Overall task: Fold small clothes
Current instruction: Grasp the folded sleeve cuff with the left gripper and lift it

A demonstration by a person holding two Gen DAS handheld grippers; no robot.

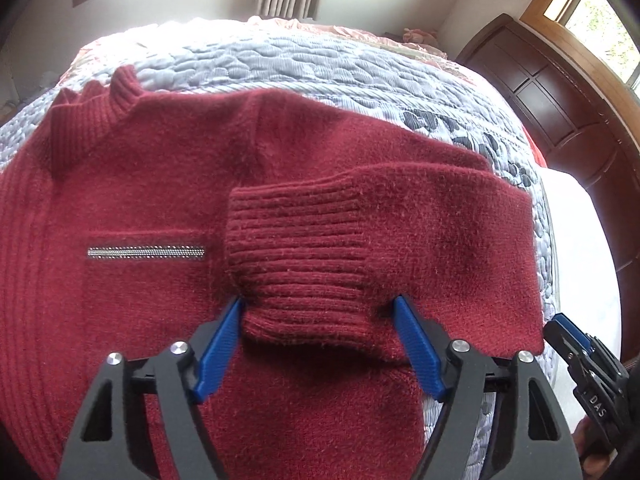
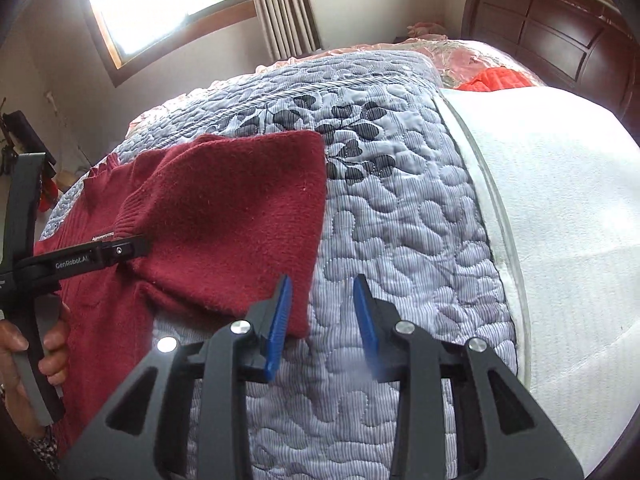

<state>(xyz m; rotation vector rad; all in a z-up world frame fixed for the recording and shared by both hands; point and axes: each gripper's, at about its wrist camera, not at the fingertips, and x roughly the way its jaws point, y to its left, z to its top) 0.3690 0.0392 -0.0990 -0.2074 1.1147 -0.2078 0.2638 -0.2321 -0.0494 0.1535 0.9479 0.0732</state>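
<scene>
**A:** How do the left gripper's [image 1: 320, 306] blue fingers [image 1: 222, 344] stand?

**B:** Spread wide, one on each side of the ribbed cuff [image 1: 296, 256] of a dark red knitted sweater [image 1: 132, 184]. Neither pad presses on the wool; the cuff lies loose between them. The folded sleeve [image 1: 440, 232] runs from that cuff across the sweater's body.

**A:** And the right gripper [image 2: 322, 286]?

**B:** Its fingers [image 2: 280, 312] are also parted, with a narrower gap, and nothing between them. The left-hand pad hovers over the sweater's near corner; the other is over the pale blue quilted bedspread with dark leaf prints [image 2: 400, 220]. I cannot tell whether either touches the cloth.

**A:** Where is the sweater lying?

**B:** Flat on the bedspread, toward its left side in the right wrist view, with the high ribbed collar [image 1: 92, 120] toward the far edge. A thin silver beaded strip [image 1: 146, 252] sits on the chest just beside the cuff.

**A:** Anything further out?

**B:** A hand [image 2: 28, 344] grips the left gripper's handle at the left edge of the right wrist view. Beyond the bedspread's right edge is a white textured cover [image 2: 560, 208], then a dark brown wooden headboard [image 2: 552, 36]. A bright window with a wooden frame [image 2: 160, 4] and beige curtains [image 2: 280, 4] stand behind the bed.
</scene>
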